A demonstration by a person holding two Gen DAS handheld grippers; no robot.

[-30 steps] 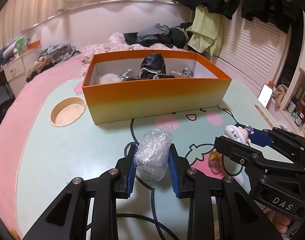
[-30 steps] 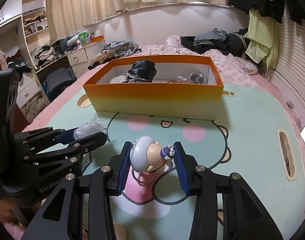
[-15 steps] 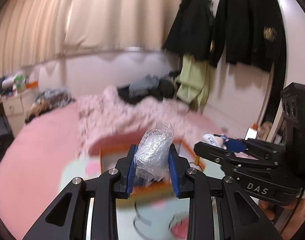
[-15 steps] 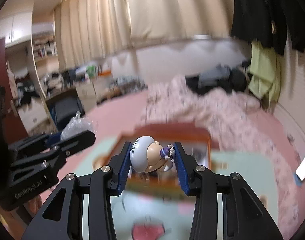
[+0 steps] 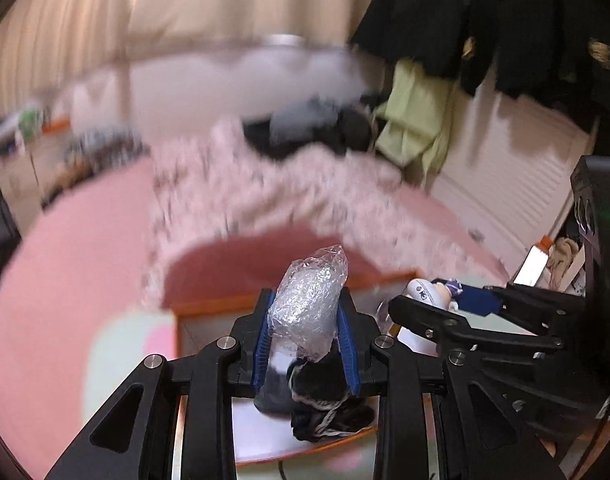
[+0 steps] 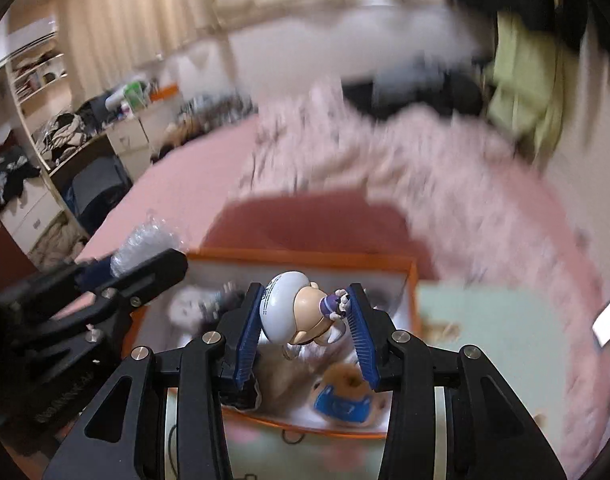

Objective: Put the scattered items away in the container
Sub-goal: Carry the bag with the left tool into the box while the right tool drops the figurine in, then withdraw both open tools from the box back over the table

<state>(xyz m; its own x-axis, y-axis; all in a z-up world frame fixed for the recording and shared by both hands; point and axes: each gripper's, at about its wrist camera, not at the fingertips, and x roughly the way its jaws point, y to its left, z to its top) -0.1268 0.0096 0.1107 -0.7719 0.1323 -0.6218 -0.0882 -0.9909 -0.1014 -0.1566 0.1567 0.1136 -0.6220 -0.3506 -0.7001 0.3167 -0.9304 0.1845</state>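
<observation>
My left gripper (image 5: 307, 332) is shut on a crumpled wad of clear plastic wrap (image 5: 309, 304) and holds it above the open orange box (image 5: 225, 304), over a black bundle (image 5: 325, 404) lying inside. My right gripper (image 6: 307, 320) is shut on a small white-capped toy figure (image 6: 297, 312) and holds it above the same orange box (image 6: 305, 258). The figure also shows in the left wrist view (image 5: 425, 294), and the plastic wrap shows in the right wrist view (image 6: 145, 240). Both views are blurred by motion.
Inside the box lie a plush toy with a blue part (image 6: 343, 400) and a white fluffy item (image 6: 189, 306). The box stands on a mint-green table (image 6: 505, 340). Behind it are a pink bed (image 5: 265, 184) and hanging clothes (image 5: 417, 132).
Both grippers rose from the table with their items and moved forward over the orange box. The views now look down into it.
</observation>
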